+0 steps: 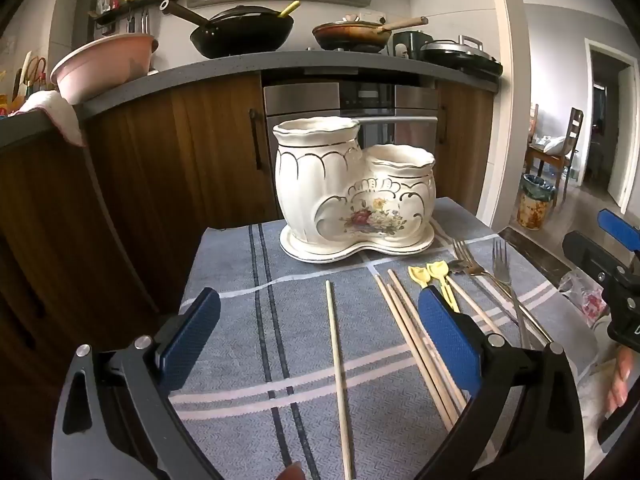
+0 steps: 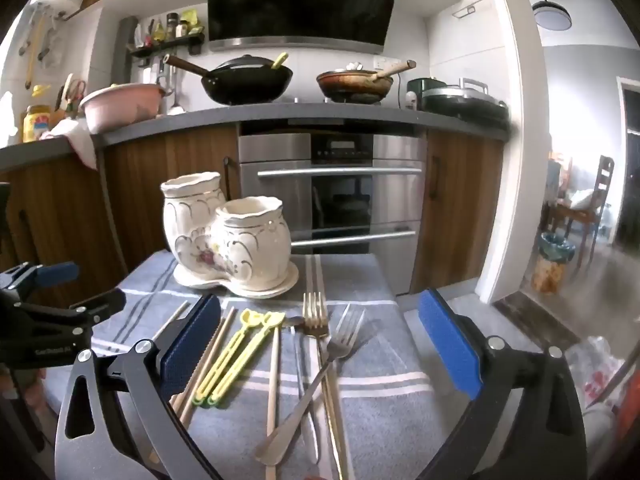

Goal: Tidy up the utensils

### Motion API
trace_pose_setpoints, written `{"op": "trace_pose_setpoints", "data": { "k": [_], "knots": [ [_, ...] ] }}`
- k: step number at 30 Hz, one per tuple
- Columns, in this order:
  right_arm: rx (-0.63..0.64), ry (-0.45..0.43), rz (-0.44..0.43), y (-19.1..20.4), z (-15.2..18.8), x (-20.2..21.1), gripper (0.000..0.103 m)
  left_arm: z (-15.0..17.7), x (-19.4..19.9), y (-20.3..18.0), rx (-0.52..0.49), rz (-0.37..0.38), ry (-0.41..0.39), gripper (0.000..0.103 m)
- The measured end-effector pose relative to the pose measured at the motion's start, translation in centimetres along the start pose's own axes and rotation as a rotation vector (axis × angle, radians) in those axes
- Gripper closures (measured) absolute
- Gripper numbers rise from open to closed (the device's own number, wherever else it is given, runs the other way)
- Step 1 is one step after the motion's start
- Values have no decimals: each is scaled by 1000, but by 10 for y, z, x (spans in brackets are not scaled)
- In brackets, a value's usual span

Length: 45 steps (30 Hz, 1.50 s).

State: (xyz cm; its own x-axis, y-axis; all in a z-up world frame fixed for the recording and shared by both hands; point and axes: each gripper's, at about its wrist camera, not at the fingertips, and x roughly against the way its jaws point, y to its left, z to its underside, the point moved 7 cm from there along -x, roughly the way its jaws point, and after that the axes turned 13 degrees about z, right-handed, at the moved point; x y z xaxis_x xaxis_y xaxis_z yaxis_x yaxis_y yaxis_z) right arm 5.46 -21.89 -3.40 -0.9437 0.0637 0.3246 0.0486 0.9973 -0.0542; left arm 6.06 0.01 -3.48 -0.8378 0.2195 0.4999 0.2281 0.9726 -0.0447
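A white ceramic two-pot utensil holder [image 1: 352, 188] with a flower print stands at the far end of the table; it also shows in the right wrist view [image 2: 228, 236]. On the blue cloth lie a single wooden chopstick [image 1: 338, 364], more chopsticks [image 1: 416, 348], two yellow plastic spoons [image 2: 236, 356], a gold fork [image 2: 320, 344] and a silver fork [image 2: 320, 376]. My left gripper [image 1: 320, 340] is open above the single chopstick. My right gripper [image 2: 320, 352] is open above the forks. Both are empty.
The small table has a blue striped cloth [image 1: 240, 264]. Behind it are wooden cabinets [image 1: 200, 152], an oven [image 2: 336, 200] and a counter with pans [image 1: 240, 32]. A plastic bag [image 2: 600, 376] lies at the right. A doorway and a bin [image 1: 534, 208] lie further right.
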Motion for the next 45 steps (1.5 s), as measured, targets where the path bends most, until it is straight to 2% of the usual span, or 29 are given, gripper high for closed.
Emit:
{"op": "trace_pose_setpoints", "data": {
  "k": [45],
  "knots": [
    [6,4,4,1,2,-2,5,2,-4,-2,-2,1,9,5]
  ]
}}
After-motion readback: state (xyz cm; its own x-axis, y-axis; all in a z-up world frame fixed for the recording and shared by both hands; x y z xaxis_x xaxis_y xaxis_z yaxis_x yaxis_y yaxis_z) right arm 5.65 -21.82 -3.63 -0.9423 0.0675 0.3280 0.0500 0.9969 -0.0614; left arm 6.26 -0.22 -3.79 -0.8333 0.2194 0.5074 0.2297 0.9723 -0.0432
